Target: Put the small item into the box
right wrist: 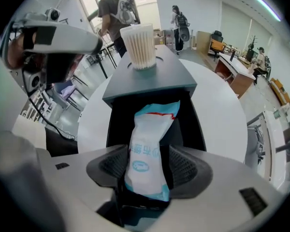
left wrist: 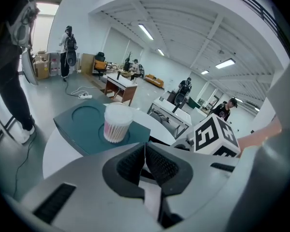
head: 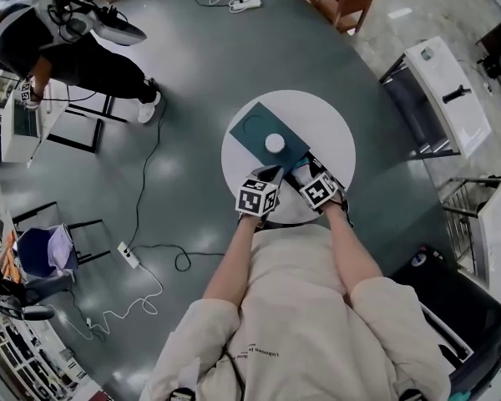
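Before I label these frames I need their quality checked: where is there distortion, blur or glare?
Head view: strong fisheye curving the room around the round white table; soft glare patches on the grey floor. Left gripper view: bowed ceiling lines, round tub of cotton swabs fairly sharp. Right gripper view: dark corners, white-and-blue plastic packet slightly soft.

Glossy plastic packet (right wrist: 147,151), matt teal box (right wrist: 150,83), smooth white table (right wrist: 220,112).

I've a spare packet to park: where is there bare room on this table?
Bare table right of the teal box; also its empty round recess beside the cotton swabs. Crowded at the near edge: left gripper, right gripper.
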The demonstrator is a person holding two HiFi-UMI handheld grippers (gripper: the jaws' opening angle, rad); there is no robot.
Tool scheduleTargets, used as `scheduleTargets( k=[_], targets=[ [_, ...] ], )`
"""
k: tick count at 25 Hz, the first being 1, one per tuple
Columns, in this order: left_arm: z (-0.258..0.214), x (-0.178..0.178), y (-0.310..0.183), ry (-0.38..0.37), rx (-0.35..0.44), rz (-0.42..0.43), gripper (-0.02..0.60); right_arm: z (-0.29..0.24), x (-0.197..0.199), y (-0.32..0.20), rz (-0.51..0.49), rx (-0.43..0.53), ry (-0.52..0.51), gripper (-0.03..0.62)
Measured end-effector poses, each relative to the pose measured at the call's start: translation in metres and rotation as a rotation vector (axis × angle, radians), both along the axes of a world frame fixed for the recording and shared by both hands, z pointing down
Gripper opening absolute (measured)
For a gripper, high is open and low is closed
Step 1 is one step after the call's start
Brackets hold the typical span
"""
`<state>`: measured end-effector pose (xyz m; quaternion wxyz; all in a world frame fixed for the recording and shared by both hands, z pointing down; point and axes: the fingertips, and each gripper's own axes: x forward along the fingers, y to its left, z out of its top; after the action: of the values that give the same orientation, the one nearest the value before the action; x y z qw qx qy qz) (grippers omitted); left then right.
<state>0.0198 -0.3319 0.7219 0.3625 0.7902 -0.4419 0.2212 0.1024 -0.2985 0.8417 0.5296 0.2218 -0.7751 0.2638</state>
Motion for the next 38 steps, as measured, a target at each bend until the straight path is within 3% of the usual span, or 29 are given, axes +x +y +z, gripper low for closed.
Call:
scheduleTargets(
  k=[8, 15, 18, 22, 32, 38],
  targets=[
    [0.002, 0.016, 0.005, -0.003, -0.012, 0.067, 0.025, -0.020, 0.010, -0.010, 0.080, 0.084, -0.036, 0.264],
    [0.002, 0.019, 0.023, -0.005, -0.033, 0.144, 0.025, -0.044, 0.009, -0.007, 0.163, 0.241, -0.073, 0.264],
    [0.001, 0.024, 0.034, 0.011, -0.048, 0.165, 0.025, -0.053, 0.015, 0.002, 0.249, 0.256, -0.100, 0.264],
    [0.001, 0.030, 0.048, 0.080, -0.066, 0.166, 0.025, -0.051, 0.026, 0.022, 0.302, 0.268, -0.059, 0.264],
    [-0.007, 0.034, 0.090, 0.086, -0.052, 0.251, 0.025, -0.060, 0.031, 0.076, 0.445, 0.278, -0.099, 0.262],
    [-0.013, 0.020, 0.118, 0.077, -0.025, 0.286, 0.025, -0.072, 0.032, 0.095, 0.641, 0.317, -0.193, 0.262]
  ],
)
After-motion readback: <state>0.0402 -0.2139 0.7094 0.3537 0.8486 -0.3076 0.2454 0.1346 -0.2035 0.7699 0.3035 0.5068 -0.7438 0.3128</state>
